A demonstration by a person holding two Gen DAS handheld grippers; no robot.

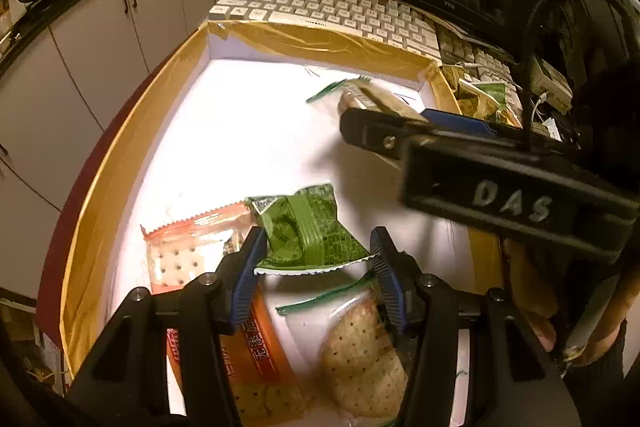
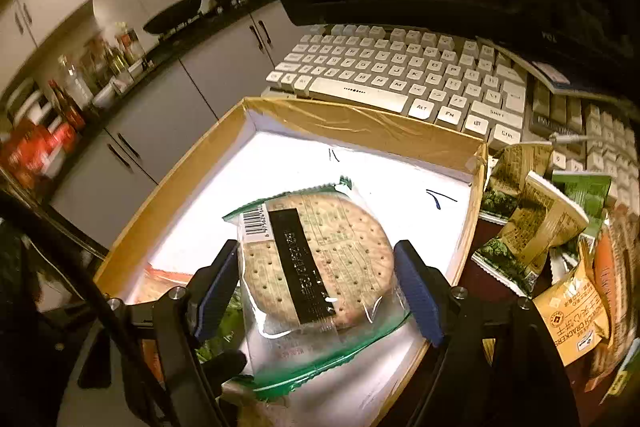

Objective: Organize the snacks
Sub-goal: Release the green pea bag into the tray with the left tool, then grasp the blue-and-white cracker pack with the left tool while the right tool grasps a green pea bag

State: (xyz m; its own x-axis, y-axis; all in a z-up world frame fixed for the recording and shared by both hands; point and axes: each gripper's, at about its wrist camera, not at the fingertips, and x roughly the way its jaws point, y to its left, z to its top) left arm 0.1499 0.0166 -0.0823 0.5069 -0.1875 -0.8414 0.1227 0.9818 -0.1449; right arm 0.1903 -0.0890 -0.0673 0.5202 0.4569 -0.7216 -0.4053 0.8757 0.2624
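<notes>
Tray [image 2: 168,179]: cardboard, white floor, in front of keyboard [image 2: 400,75]
Already inside: red-edged cracker pack [image 1: 188,251], green pouch [image 1: 308,227], orange pack [image 1: 260,347], round cracker pack [image 1: 360,355]
Right gripper [image 2: 316,275]: round biscuit packet [image 2: 316,259] between its fingers over the tray, seemingly pinched
Left gripper [image 1: 316,267]: spread, empty, above the stowed packs
Left to sort: loose snack heap [image 2: 552,235] outside the tray's right wall

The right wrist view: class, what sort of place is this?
Probably a home desk beside a kitchen: a white keyboard, a frying pan on the dark counter, and grey cabinets.
</notes>
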